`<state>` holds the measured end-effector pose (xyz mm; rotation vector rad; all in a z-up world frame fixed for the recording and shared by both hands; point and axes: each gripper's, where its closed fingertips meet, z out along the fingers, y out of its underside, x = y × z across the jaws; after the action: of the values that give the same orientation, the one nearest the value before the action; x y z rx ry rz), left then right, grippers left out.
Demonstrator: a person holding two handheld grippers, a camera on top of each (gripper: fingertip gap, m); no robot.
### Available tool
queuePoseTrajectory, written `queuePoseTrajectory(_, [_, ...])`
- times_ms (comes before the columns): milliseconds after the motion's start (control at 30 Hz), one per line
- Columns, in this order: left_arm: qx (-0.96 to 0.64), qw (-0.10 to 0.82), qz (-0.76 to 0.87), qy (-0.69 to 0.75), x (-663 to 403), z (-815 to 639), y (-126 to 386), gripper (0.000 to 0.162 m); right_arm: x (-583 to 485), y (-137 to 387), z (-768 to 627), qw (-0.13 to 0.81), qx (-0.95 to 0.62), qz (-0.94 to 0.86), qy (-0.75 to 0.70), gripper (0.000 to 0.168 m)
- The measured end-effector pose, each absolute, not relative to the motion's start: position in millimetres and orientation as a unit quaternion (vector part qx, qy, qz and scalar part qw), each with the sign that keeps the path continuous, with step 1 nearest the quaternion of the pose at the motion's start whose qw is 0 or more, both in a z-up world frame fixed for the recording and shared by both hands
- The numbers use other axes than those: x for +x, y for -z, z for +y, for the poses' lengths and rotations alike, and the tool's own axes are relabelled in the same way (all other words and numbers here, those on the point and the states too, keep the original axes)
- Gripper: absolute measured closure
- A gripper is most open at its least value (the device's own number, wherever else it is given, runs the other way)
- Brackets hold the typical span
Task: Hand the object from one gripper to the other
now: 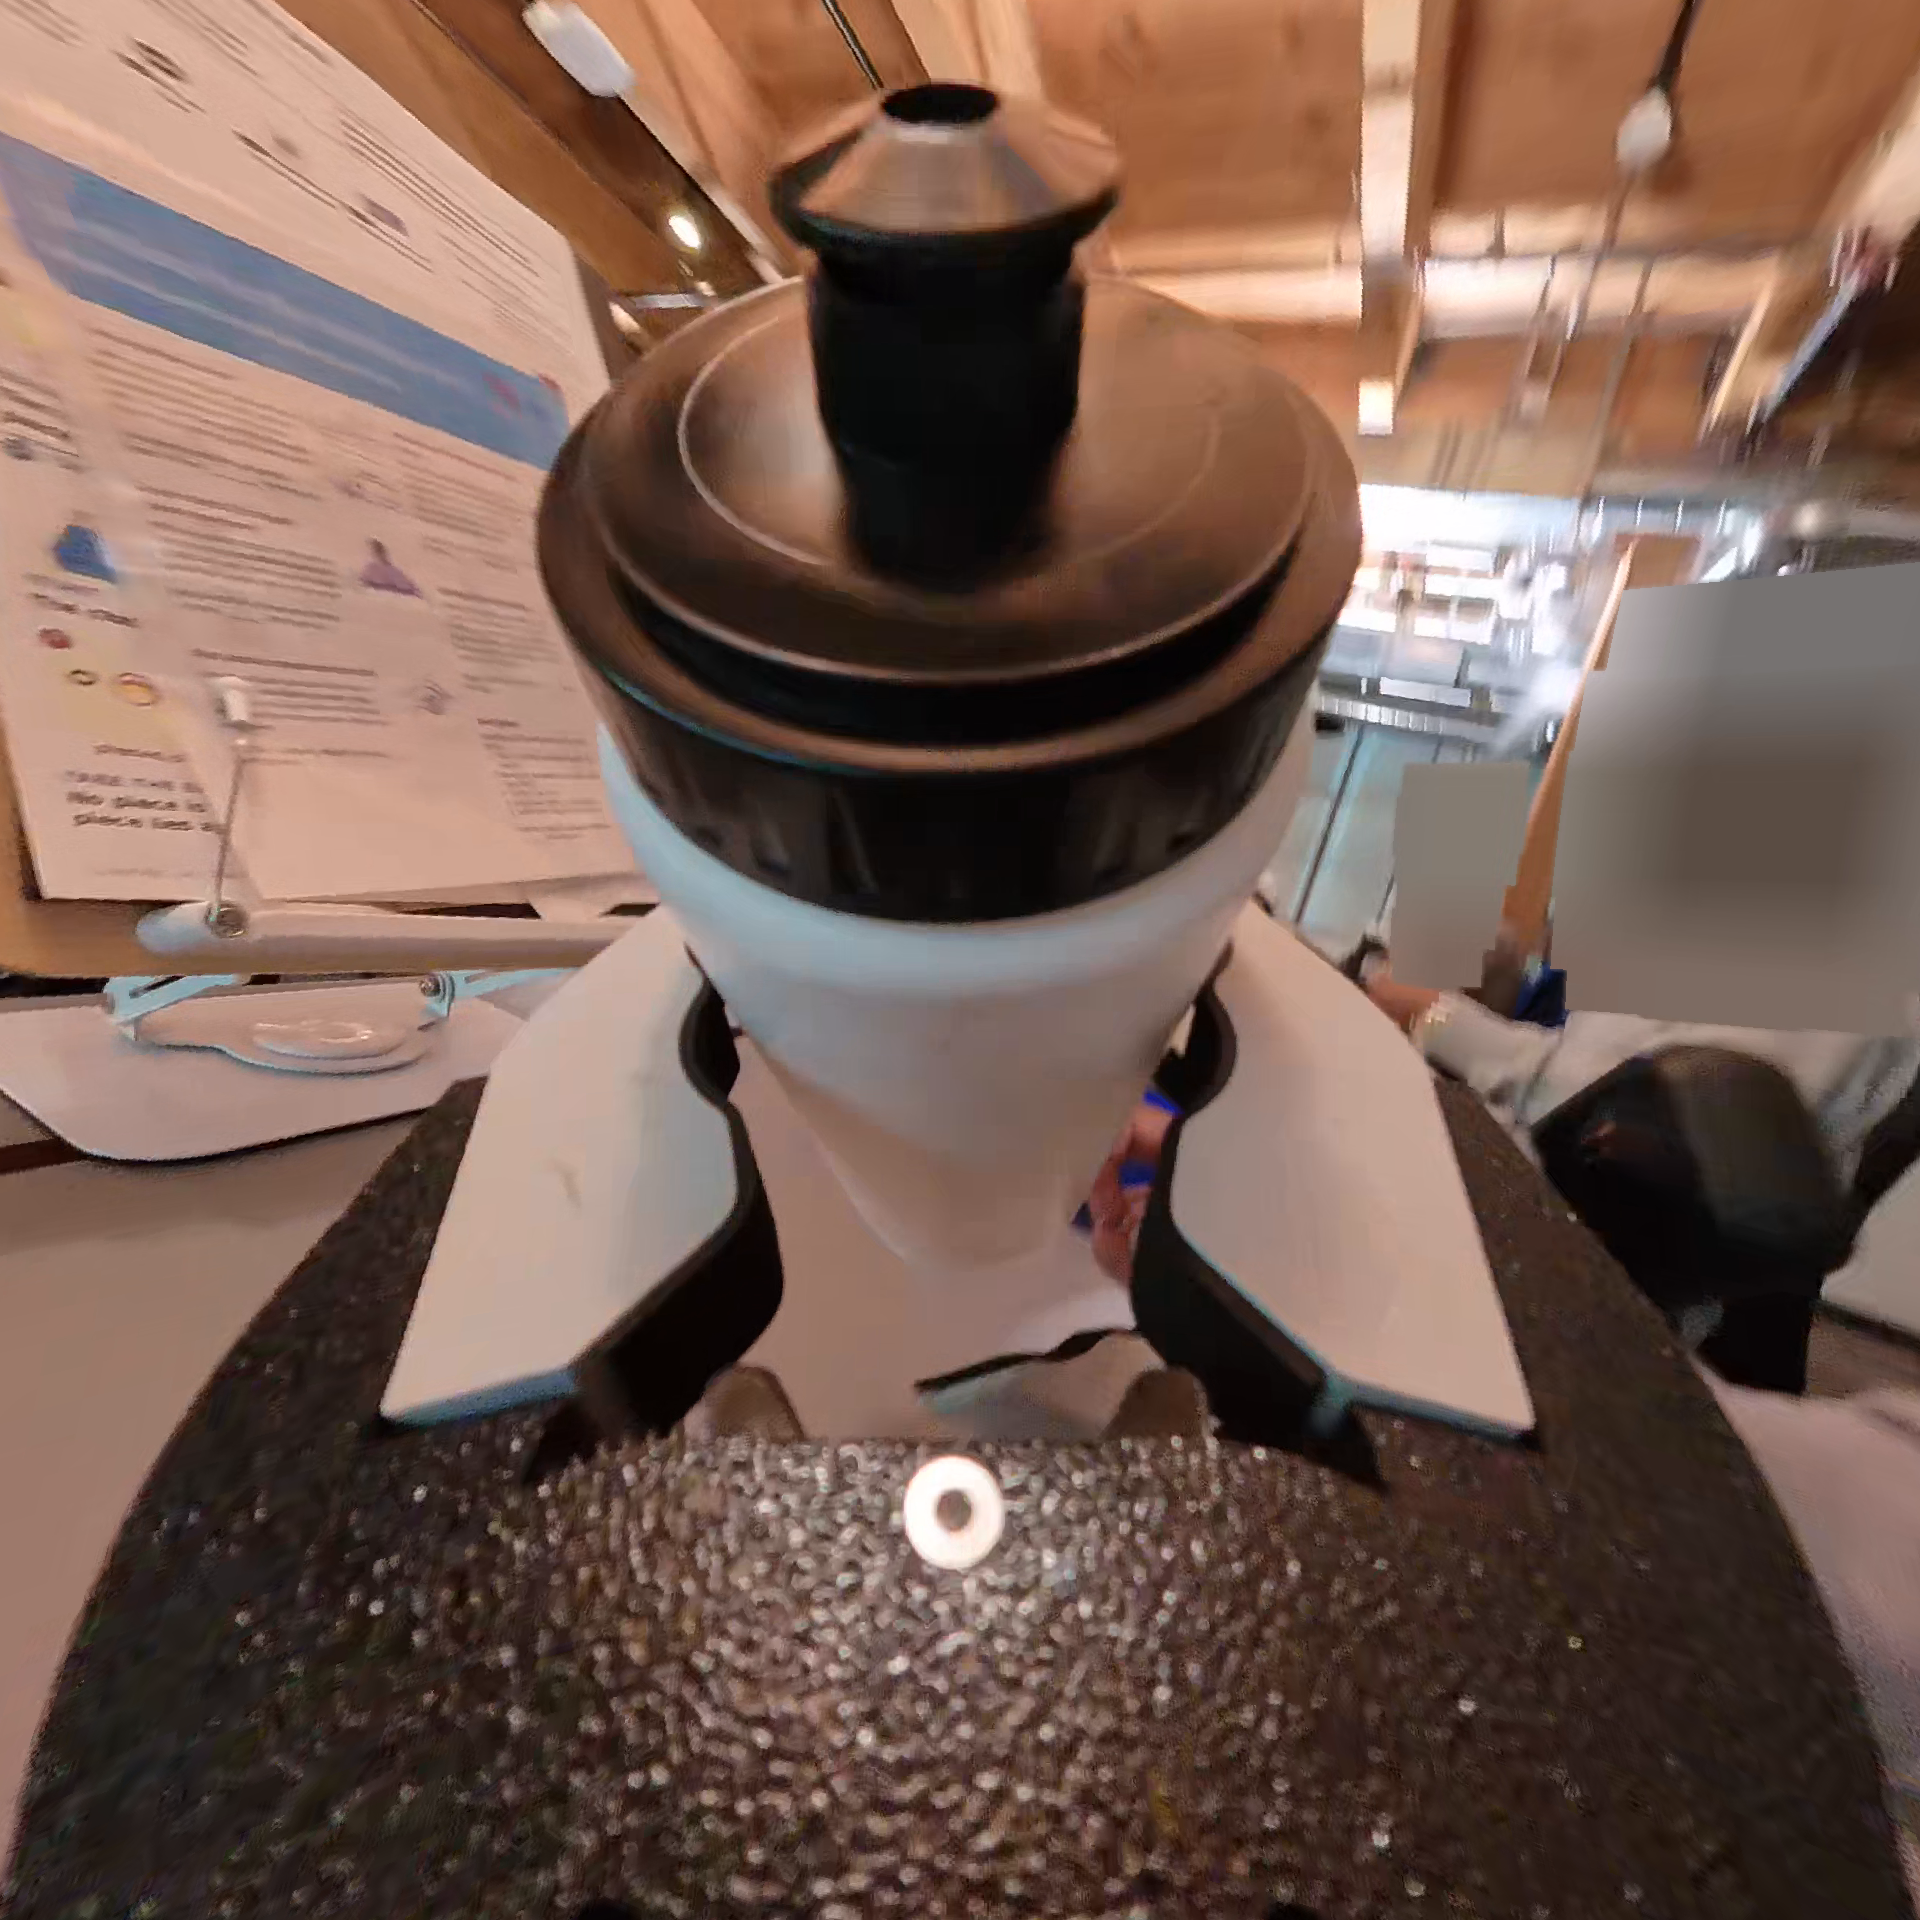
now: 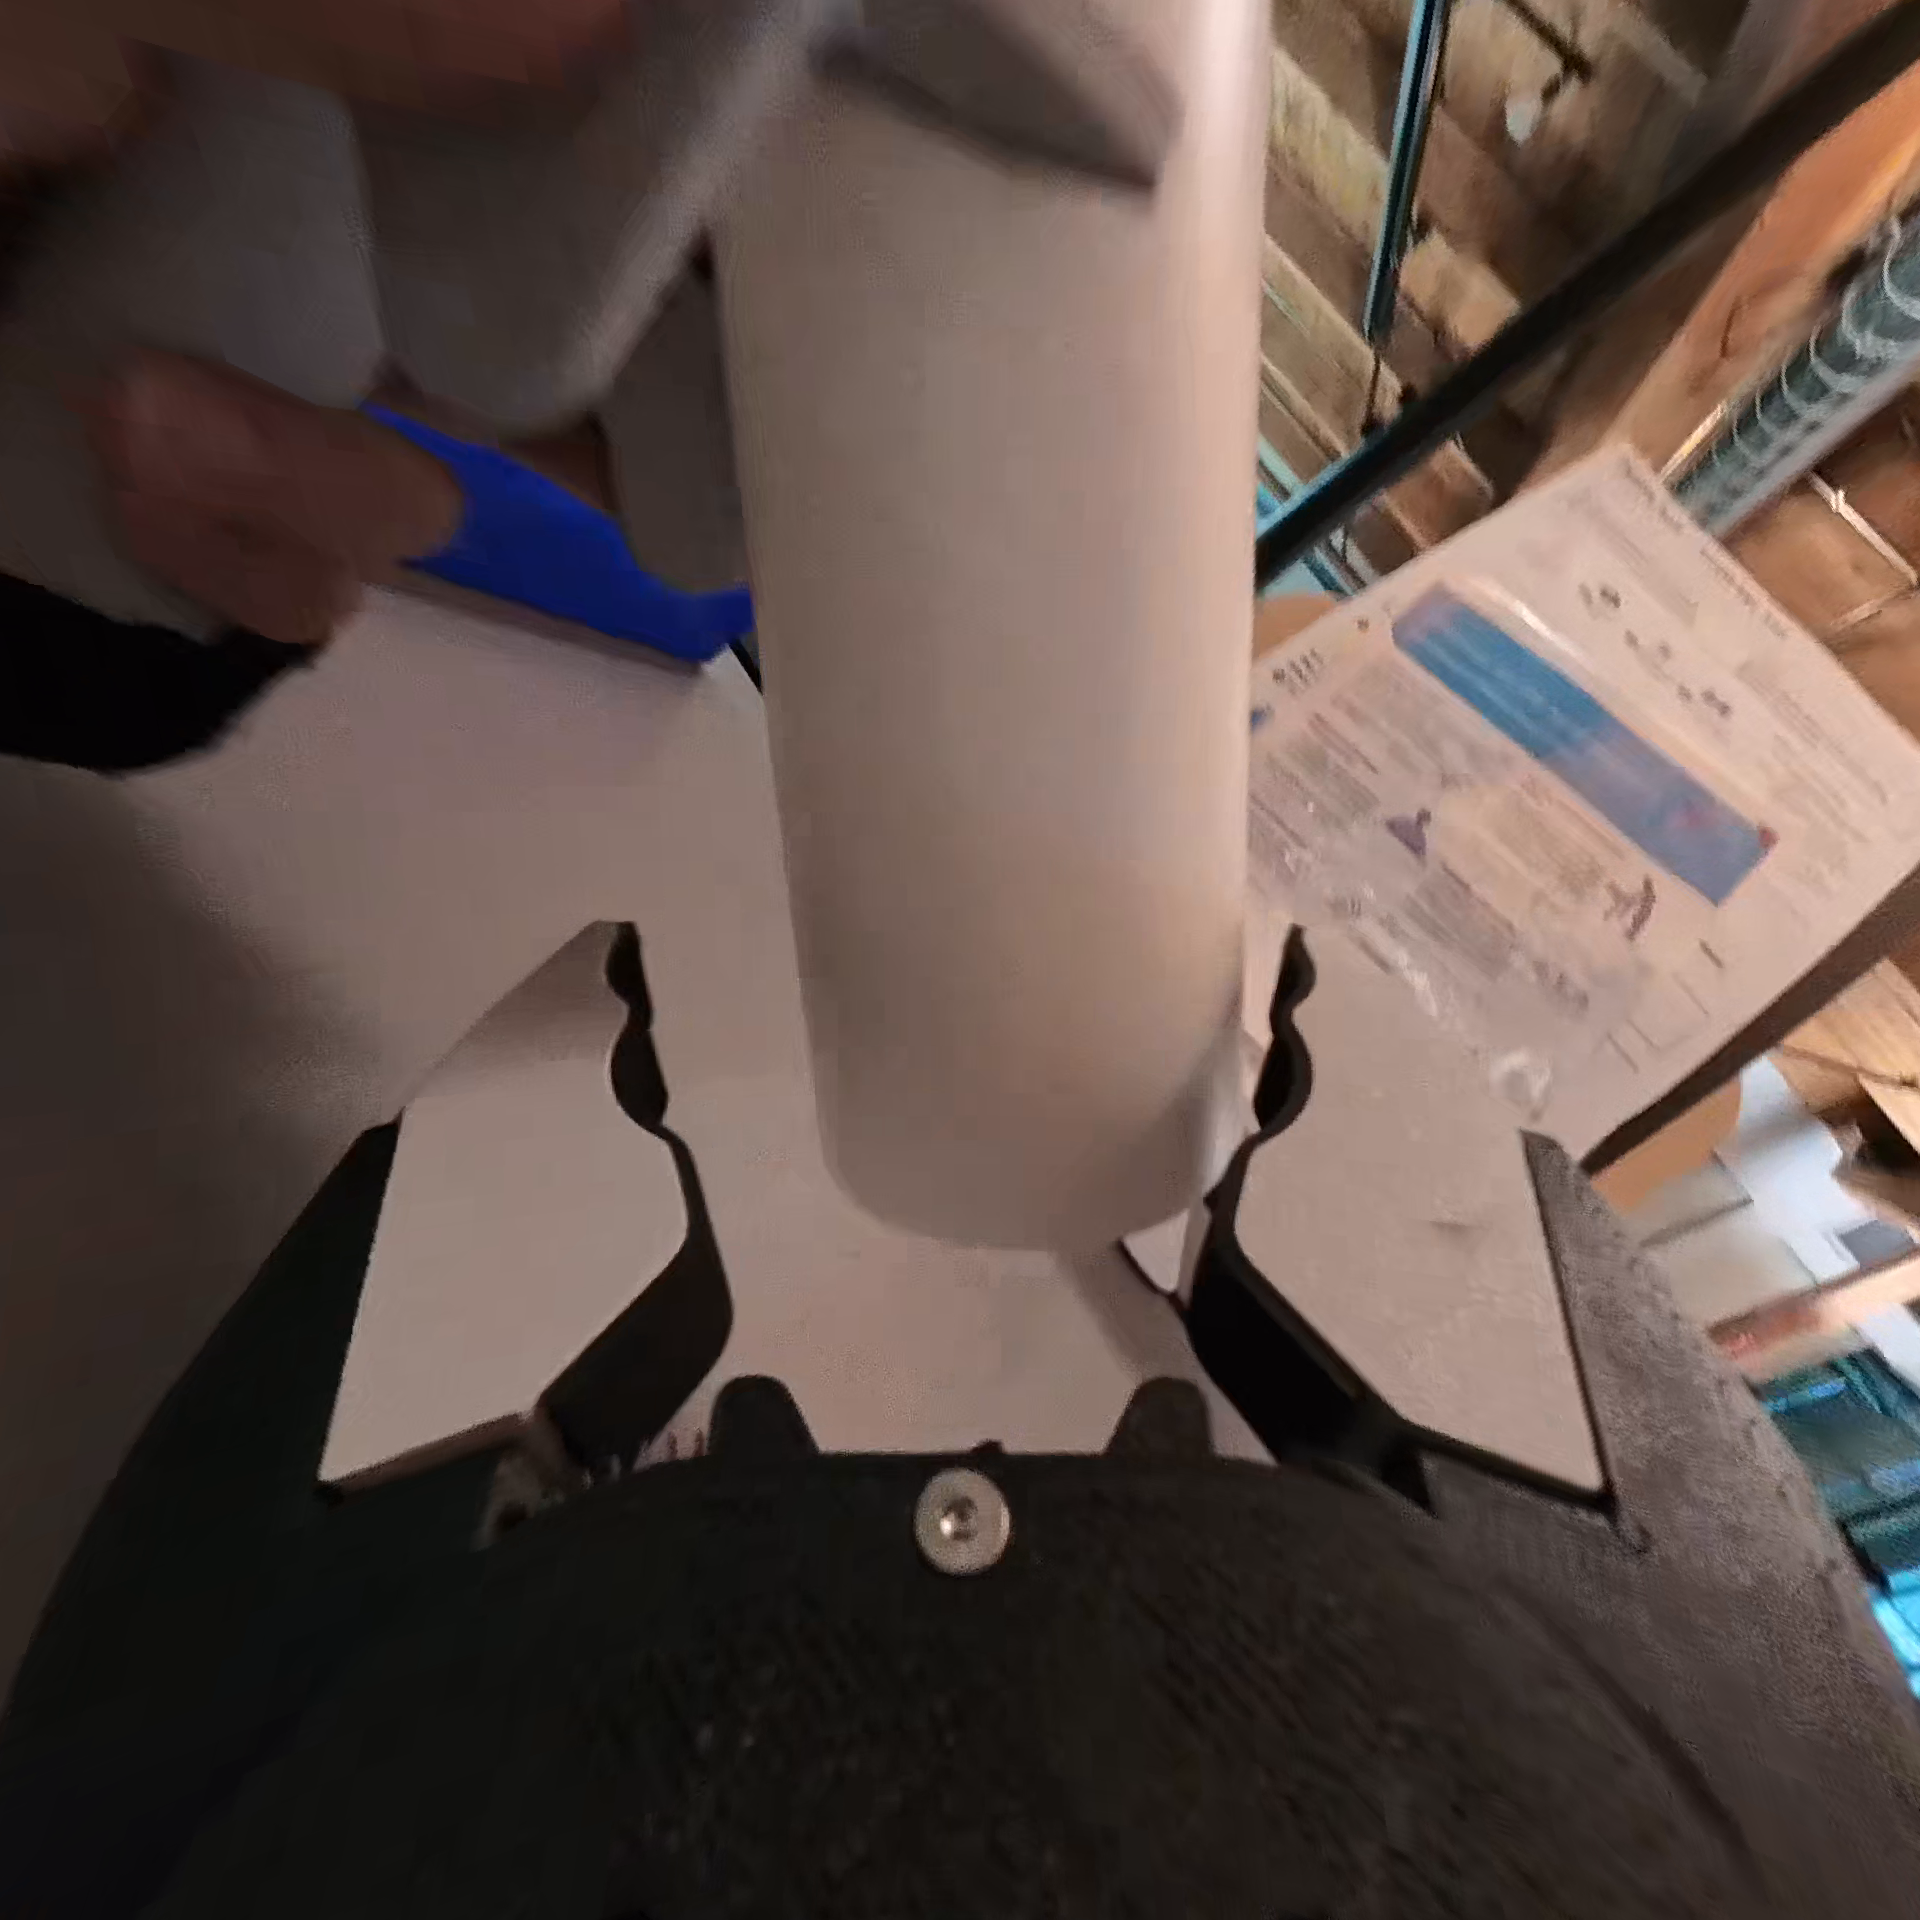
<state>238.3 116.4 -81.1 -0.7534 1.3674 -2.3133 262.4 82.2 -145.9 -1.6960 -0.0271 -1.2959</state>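
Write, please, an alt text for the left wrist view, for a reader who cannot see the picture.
The left gripper holds a white bottle with a black cap and pull spout between its two white fingers, the spout pointing away from the camera. Behind it on the left a printed poster leans on a stand under a wooden ceiling.

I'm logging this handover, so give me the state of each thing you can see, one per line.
Bottle: held up in the air, white body, cap end pointing away from the left tool.
Black cap: on the bottle; whether its spout is open or closed, I cannot tell.
Left tool: shut on the bottle.
Right tool: open, fingers either side of the bottle's base end, left finger clearly apart.
Poster: propped on a stand.
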Motion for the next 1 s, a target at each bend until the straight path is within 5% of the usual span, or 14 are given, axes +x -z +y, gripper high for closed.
queuePoseTrajectory(33, [-0.272, 0.169, 0.472, 0.821, 238, 120, 79, 0.077, 266, 149, 81, 0.478, -0.699, -0.002, 0.532, 0.054])
queuePoseTrajectory(233, [-0.319, 0.132, 0.449, 0.824, 246, 128, 87, 0.077, 273, 147, 73, 0.421, -0.667, -0.048, 0.613, 0.085])
queuePoseTrajectory(433, [-0.313, 0.1, 0.446, 0.833, 246, 129, 89, 0.077, 273, 147, 72, 0.432, -0.69, -0.053, 0.578, 0.085])
queuePoseTrajectory(533, [-0.217, 0.142, 0.458, 0.85, 228, 130, 73, 0.078, 249, 146, 87, 0.58, -0.713, -0.021, 0.394, 0.085])
queuePoseTrajectory(633, [-0.166, 0.185, 0.495, 0.833, 220, 127, 74, 0.061, 213, 138, 96, 0.705, -0.7, 0.01, 0.115, 0.086])
queuePoseTrajectory(767, [-0.105, 0.074, 0.515, 0.848, 198, 115, 78, 0.059, 179, 140, 91, 0.713, -0.679, 0.007, -0.175, 0.086])
queuePoseTrajectory(900, [-0.07, -0.002, 0.515, 0.854, 183, 107, 80, 0.062, 171, 146, 94, 0.694, -0.672, 0.023, -0.26, 0.086])
queuePoseTrajectory(1000, [-0.122, 0.01, 0.503, 0.855, 200, 114, 79, 0.065, 188, 144, 97, 0.72, -0.666, 0.051, -0.189, 0.09])
